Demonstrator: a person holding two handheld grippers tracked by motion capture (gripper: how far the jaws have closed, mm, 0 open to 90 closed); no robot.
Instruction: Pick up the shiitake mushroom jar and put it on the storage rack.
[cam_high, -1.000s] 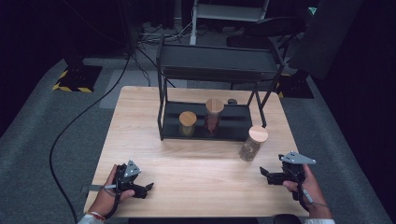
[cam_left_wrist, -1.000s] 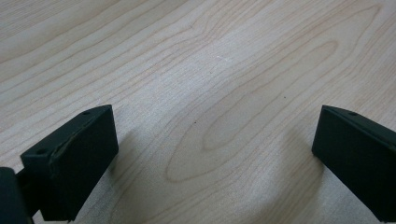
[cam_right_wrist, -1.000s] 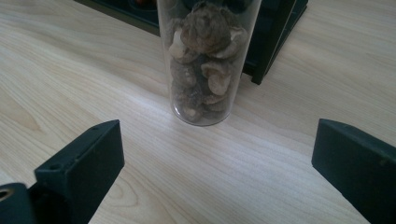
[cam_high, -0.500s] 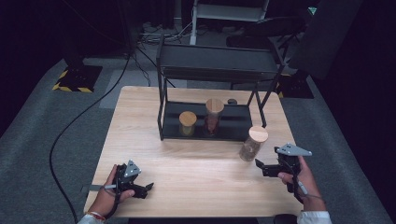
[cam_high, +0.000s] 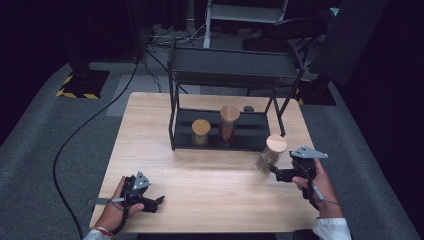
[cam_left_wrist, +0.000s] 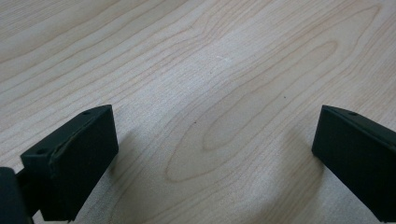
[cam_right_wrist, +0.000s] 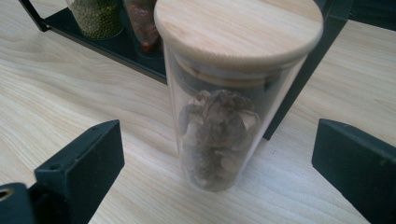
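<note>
Near the bench's (cam_high: 150, 130) front-left corner the left gripper (cam_high: 150, 204) rests low, fingers apart over bare wood. Toward the right edge the right gripper (cam_high: 276, 172), fingers apart, faces a tall jar (cam_high: 270, 153) outside the rack (cam_high: 185, 115) holding 2 jars. An off-centre approach could tip it.

A black two-tier rack (cam_high: 235, 75) is standing at the desk's (cam_high: 150, 150) twelve o'clock edge. Beyond it, cables (cam_high: 155, 40) are trailing over grey floor; yellow-black hazard tape (cam_high: 75, 92) is lying at ten o'clock.
</note>
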